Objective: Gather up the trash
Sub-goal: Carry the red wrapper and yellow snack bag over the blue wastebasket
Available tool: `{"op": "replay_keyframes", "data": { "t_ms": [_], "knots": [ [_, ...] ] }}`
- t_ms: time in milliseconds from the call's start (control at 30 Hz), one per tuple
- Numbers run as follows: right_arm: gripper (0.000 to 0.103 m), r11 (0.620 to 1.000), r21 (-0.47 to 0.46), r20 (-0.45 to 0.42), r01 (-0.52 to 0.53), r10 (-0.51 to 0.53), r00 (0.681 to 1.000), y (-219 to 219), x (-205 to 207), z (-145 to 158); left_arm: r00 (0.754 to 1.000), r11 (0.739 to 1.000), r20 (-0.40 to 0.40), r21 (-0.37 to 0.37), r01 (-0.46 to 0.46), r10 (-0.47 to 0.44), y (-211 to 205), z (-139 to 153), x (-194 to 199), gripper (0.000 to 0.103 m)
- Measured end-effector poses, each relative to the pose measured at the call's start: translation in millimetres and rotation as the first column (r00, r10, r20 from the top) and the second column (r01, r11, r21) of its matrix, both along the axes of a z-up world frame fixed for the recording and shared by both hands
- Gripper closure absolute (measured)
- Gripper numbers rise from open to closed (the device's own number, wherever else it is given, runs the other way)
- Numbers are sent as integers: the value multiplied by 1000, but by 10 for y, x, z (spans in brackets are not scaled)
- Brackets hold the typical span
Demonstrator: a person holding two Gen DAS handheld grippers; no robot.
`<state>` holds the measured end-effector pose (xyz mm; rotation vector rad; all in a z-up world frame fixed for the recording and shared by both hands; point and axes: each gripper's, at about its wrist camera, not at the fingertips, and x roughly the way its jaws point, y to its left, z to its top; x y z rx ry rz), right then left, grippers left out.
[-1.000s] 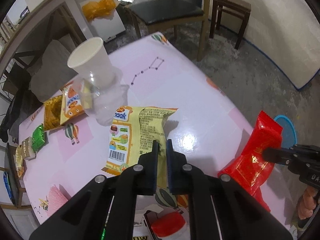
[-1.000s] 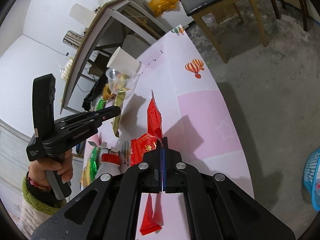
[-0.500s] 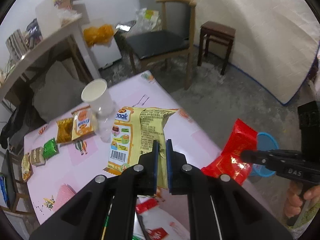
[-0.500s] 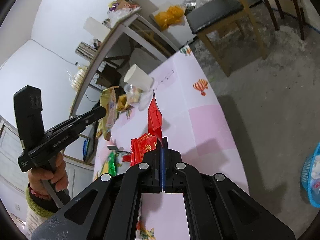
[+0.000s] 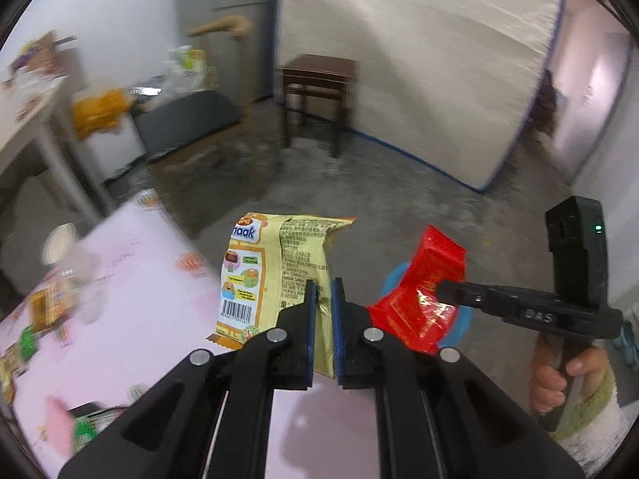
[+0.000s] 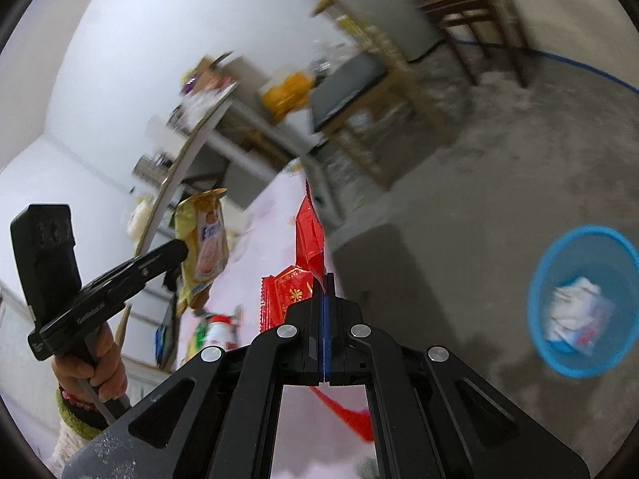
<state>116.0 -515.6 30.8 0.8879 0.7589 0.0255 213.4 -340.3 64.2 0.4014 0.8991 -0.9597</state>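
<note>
My left gripper point(image 5: 324, 284) is shut on a yellow snack wrapper point(image 5: 275, 267) and holds it up above the edge of the pink table point(image 5: 131, 319). My right gripper point(image 6: 322, 279) is shut on a red wrapper point(image 6: 308, 235), held edge-on in its own view. In the left wrist view the red wrapper point(image 5: 423, 291) hangs to the right of the yellow one, in front of the blue bin point(image 5: 459, 327). The blue bin point(image 6: 583, 303) stands on the floor at the right and holds white crumpled trash. The yellow wrapper point(image 6: 203, 251) also shows in the right wrist view.
More wrappers point(image 5: 44, 307) and a paper cup point(image 5: 60, 239) lie on the table's left part. Another red wrapper point(image 6: 287, 295) lies on the table near my right gripper. A chair point(image 6: 351, 80), a dark stool point(image 5: 315, 92) and a side table point(image 5: 36, 119) stand on the concrete floor.
Both grippers have lifted with their wrappers and swung right, away from the table toward the floor. The blue bin has come fully into the right wrist view.
</note>
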Motion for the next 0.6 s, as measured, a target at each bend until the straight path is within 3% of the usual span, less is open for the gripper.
{"op": "replay_keyframes", "data": {
  "t_ms": [167,400,600],
  "knots": [
    [103,989,19,-93,144,-142,986,-516,-508,-367,985,995,-139,-12,100,-100,-699,-395,-329,96],
    [103,937,61,-234,344,-322,917,-1069,-1020,-1117,908,986,-390,3,166,-152,-1703,-1350,-739,96],
    [100,877,103,-331,470,-415,847,-1371,-1192,-1785,900,984,-415,57,170,-131,-2231,-2014,-903,95]
  ]
}}
